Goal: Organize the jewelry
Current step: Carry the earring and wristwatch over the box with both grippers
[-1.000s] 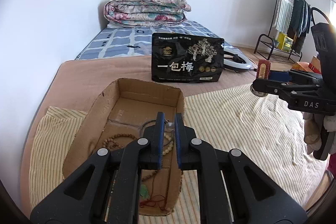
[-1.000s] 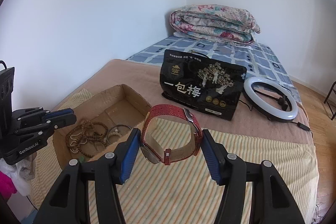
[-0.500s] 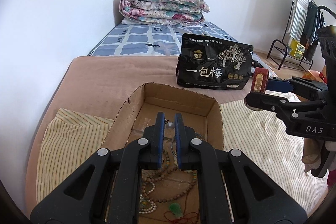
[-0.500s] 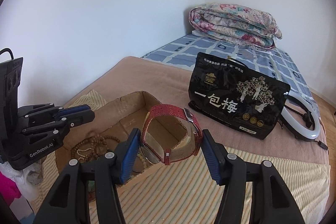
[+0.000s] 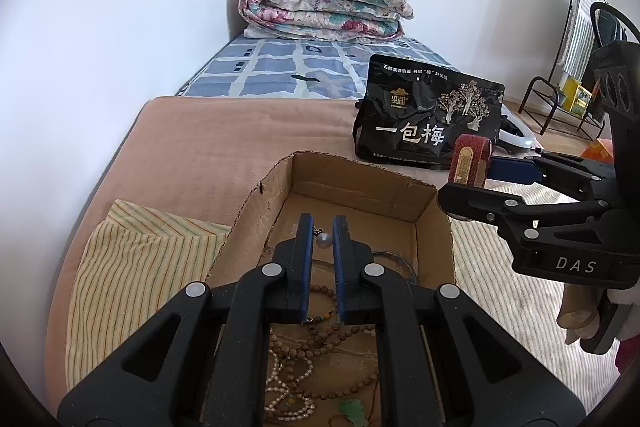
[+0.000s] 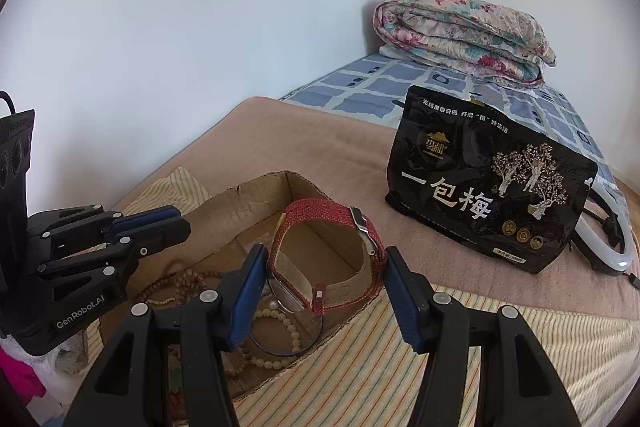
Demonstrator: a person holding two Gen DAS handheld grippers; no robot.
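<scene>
a bed fills the room's corner between two plain white walls, laid with a pinkish-brown blanket [image 6: 320, 147], a blue-and-white checked sheet [image 5: 280, 71] farther back and a yellow striped cloth [image 6: 380, 367] nearest the cameras. a folded floral quilt [image 5: 320, 7] sits at the head, a black printed snack pouch with white characters [image 6: 488, 179] stands on the blanket, and a white ring light [image 6: 616, 239] lies behind it, mostly hidden. a dark metal clothes rack [image 5: 576, 27] is cut off at the left view's edge.

an open brown cardboard box [image 5: 360, 187] rests on the cloth, holding wooden bead strings [image 5: 328, 339], a pearl strand [image 5: 280, 379] and a thin metal bangle [image 6: 280, 347]; a green pendant is partly cut off.

the left gripper [image 5: 323, 241] is nearly closed above the box, pinching a small grey bead on a thin chain [image 5: 323, 241]. the right gripper [image 6: 324, 279] clamps a red woven-strap wristwatch [image 6: 328, 251] over the box's near edge; its dial is hard to make out.
</scene>
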